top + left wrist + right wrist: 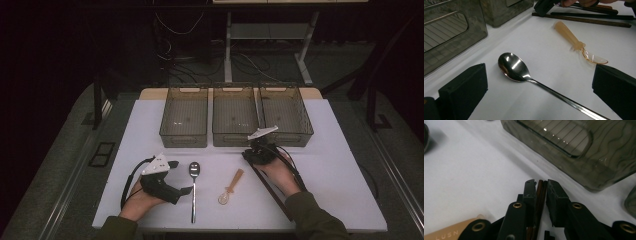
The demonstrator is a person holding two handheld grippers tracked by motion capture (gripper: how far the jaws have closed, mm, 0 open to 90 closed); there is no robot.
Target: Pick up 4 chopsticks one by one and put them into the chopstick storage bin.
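Meanwhile the right gripper [541, 188] pinched a pair of dark chopsticks [540, 195] just before the rightmost smoky bin [285, 114]. Left of that bin, the left gripper [536, 86] gaped open around the steel spoon [514, 67].

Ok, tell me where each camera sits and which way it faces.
High view: above the person's side, looking forward and down at the white table, three bins, both hands.
Left gripper view: on the left gripper, open black jaws framing the metal spoon.
Right gripper view: on the right gripper, jaws closed on dark chopsticks, facing a bin.
Shared: the gripper views both show the amber plastic spoon.
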